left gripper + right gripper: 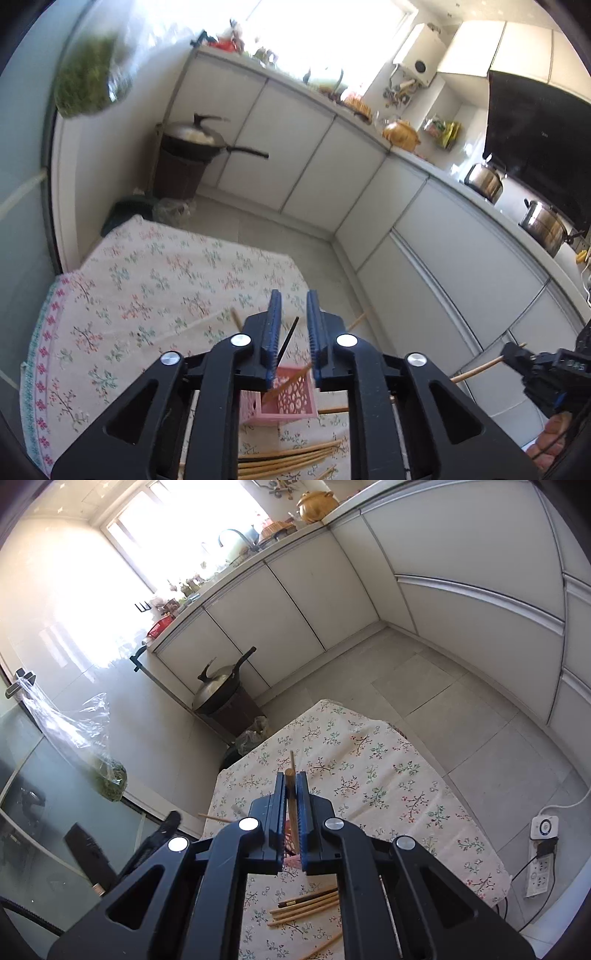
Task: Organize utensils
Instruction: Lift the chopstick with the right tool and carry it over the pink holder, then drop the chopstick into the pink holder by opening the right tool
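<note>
In the left wrist view my left gripper (pixel 293 314) is open above a pink openwork basket (pixel 291 400) on the floral tablecloth (pixel 147 295). A black chopstick (pixel 288 339) and wooden ones stand in the basket, and the black one shows through the gap without touching the pads. More wooden chopsticks (pixel 291 458) lie loose in front of the basket. At the right edge my right gripper (pixel 515 354) holds a wooden chopstick (pixel 476 371). In the right wrist view the right gripper (pixel 291 775) is shut on that upright chopstick (pixel 291 801), above a loose bundle (pixel 306 904) on the cloth.
A lidded wok (pixel 195 140) sits on a brown stand beyond the table's far corner. White cabinets (pixel 303 155) run along the back and right. A power strip (pixel 541 856) lies on the floor to the right. A bag of greens (pixel 86 77) hangs at the left.
</note>
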### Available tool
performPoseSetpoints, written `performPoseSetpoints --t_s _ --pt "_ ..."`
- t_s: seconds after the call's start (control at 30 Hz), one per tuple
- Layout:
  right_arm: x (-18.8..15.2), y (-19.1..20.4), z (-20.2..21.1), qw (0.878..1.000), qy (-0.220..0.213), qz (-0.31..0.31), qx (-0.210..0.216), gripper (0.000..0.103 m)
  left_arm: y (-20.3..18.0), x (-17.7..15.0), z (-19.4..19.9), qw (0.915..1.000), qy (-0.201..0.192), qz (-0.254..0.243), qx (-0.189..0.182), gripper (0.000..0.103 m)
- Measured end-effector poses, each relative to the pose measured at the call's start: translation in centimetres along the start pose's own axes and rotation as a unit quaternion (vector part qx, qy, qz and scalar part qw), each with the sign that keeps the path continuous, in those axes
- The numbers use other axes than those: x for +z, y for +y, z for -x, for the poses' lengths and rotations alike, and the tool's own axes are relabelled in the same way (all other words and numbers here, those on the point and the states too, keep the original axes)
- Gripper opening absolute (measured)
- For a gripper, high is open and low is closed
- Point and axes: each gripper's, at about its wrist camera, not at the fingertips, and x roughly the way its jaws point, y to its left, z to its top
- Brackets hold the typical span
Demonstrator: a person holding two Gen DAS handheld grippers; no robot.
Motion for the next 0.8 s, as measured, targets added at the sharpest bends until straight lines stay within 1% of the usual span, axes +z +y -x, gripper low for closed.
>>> performPoseSetpoints --t_s 0.03,0.1,0.37,0.5,0.53,0.6,0.7,0.8 --pt "0.1 0.2 -0.4 1.0 0.002 0.001 -0.001 0.006 0.1 0.2 0.8 0.9999 -0.013 -0.001 0.004 0.026" --pt "0.3 0.4 -1.0 1.0 0.003 0.001 -0.006 0.006 0.3 0.5 1.2 0.9998 -0.019 0.003 0.004 0.033" --pt "0.6 1.3 -4.6 1.0 0.024 -0.005 -0.02 0.006 1.9 0.9 0.9 0.9994 -0.001 0.035 -0.001 0.033" --pt "0.6 1.4 -6.4 0.999 0.035 -0.007 -0.026 0.006 1.7 0.8 0.7 0.9994 0.008 0.033 -0.005 0.033" --pt "0.7 1.5 -7.3 0.999 0.045 -0.007 -0.023 0.006 1.6 0.7 0.6 0.9995 0.01 0.031 -0.006 0.033" --pt "0.8 1.4 -8.4 0.998 0.055 -0.011 -0.022 0.009 1.4 0.6 0.3 0.9995 0.016 0.027 -0.008 0.033" --pt "0.9 1.3 -8.9 0.998 0.047 -0.017 -0.024 0.009 1.0 0.5 -0.1 0.9995 0.023 0.019 -0.012 0.033" --pt "0.7 1.8 -8.2 0.999 0.036 -0.001 -0.028 0.01 0.4 0.3 0.0 0.9995 0.024 0.009 -0.02 0.033"
